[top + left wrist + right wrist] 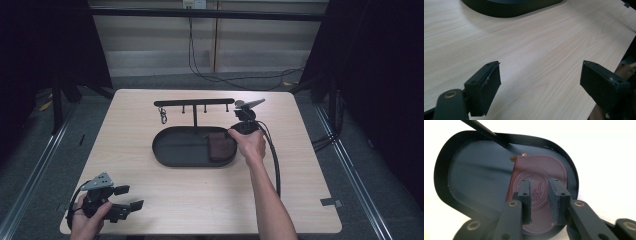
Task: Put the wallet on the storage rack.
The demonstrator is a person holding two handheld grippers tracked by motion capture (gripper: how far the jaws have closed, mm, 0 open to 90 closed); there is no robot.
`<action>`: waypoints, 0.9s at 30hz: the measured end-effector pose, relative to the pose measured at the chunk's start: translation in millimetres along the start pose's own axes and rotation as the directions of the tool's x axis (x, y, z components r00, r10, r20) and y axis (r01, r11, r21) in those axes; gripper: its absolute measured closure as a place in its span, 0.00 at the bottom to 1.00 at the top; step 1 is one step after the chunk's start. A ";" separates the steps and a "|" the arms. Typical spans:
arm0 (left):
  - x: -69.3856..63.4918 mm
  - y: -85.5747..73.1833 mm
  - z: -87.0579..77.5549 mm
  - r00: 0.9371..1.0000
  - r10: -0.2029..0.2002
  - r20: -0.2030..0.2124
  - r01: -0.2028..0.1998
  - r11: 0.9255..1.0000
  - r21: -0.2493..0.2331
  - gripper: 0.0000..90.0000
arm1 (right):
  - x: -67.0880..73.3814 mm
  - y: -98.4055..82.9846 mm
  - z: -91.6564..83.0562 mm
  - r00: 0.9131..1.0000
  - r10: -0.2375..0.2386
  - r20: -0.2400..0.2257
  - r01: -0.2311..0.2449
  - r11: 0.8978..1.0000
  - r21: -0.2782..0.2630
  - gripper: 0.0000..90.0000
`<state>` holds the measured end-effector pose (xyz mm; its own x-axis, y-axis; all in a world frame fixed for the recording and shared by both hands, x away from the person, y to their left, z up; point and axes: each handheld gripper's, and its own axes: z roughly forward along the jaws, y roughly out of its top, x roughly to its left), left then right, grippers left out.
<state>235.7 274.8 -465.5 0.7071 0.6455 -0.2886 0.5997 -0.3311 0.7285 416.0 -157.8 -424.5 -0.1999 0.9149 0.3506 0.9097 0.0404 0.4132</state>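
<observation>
Pouch (541,177), maroon leather, lies flat at right end of black tray (170,150).
Right hand-held gripper (539,195) just above it, jaws narrowly apart, empty; left hand-held gripper (540,82) wide over light wood desk (200,190); dark room.

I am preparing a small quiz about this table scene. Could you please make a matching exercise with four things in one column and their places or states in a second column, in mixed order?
Things:
1. dark red leather pouch
2. black oval metal tray
3. small metal key ring
4. left gripper

Places or states:
A. hangs from the black hook rack
B. wide open above the bare light wooden table, near its corner
C. lies in the tray's right end
D. stands at the middle of the table

Pairs: 1-C, 2-D, 3-A, 4-B
</observation>
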 end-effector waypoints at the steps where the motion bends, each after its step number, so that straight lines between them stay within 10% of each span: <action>1: 0.1 0.0 0.0 1.000 0.000 0.001 0.000 1.000 0.000 0.18 | -0.2 0.0 -1.9 1.000 0.000 -0.003 0.000 1.000 -0.005 0.77; 8: 1.1 0.0 -0.1 1.000 -0.006 -0.010 0.006 1.000 -0.006 0.18 | -4.2 -3.4 -18.0 1.000 -0.017 -0.008 0.016 0.999 -0.037 0.58; 27: 3.0 -0.4 -1.3 0.999 -0.035 -0.012 0.035 0.999 -0.028 0.18 | -8.2 -24.9 -42.1 0.994 -0.114 0.004 0.113 0.984 -0.141 0.48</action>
<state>237.1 277.8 -465.8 0.6811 0.6650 -0.3063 0.6131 -0.2893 0.7351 379.7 -183.3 -402.3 -0.3005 0.9061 0.2978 0.8211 0.0869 0.5642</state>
